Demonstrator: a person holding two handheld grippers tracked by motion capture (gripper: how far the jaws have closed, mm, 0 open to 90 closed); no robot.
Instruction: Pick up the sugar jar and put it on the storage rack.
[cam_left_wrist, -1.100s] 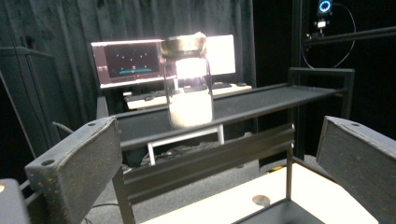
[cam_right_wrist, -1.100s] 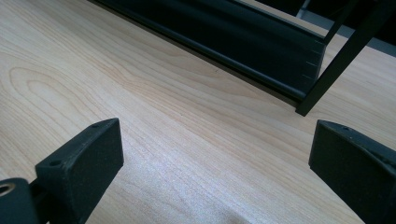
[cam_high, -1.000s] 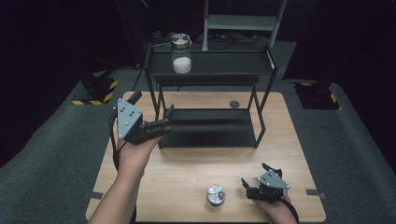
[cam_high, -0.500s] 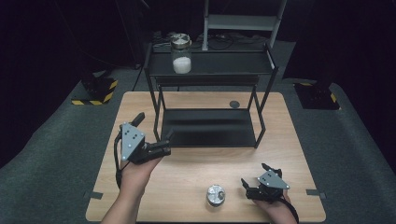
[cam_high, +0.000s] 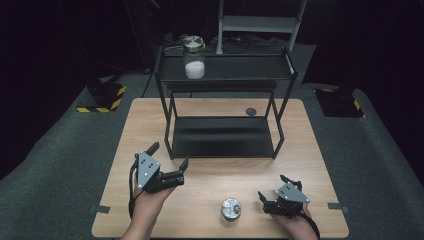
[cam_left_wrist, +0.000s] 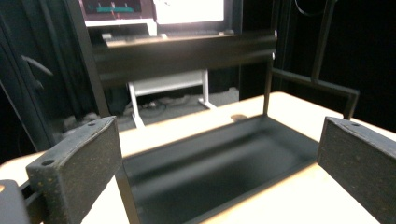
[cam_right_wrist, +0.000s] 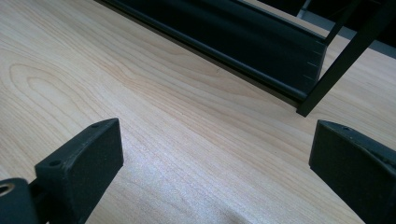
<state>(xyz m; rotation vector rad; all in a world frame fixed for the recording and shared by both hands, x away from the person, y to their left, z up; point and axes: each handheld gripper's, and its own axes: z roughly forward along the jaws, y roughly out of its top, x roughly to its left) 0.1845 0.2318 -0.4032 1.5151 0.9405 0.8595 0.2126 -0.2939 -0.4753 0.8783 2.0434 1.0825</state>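
A glass jar (cam_high: 194, 57) with a metal lid and white contents stands at the left of the black rack's top shelf (cam_high: 240, 67). A small jar with a silver lid (cam_high: 231, 209) stands on the wooden table (cam_high: 210, 180) near the front edge. My left gripper (cam_high: 170, 155) is open, empty, and held in front of the rack's left leg. In the left gripper view its jaws frame the rack's lower tray (cam_left_wrist: 219, 158). My right gripper (cam_high: 274, 186) rests open and empty at the front right, just right of the small jar, over bare wood (cam_right_wrist: 187, 140).
A small dark disc (cam_high: 251, 111) lies on the table behind the rack. The rack's thin legs (cam_high: 170, 125) stand between front and back of the table. Yellow-black striped bases (cam_high: 102, 97) sit on the grey floor. A white stand (cam_left_wrist: 168, 86) is beyond the table.
My left gripper has drawn back from the rack's left side toward the table's front and sunk lower. The right gripper and the small jar have stayed still.
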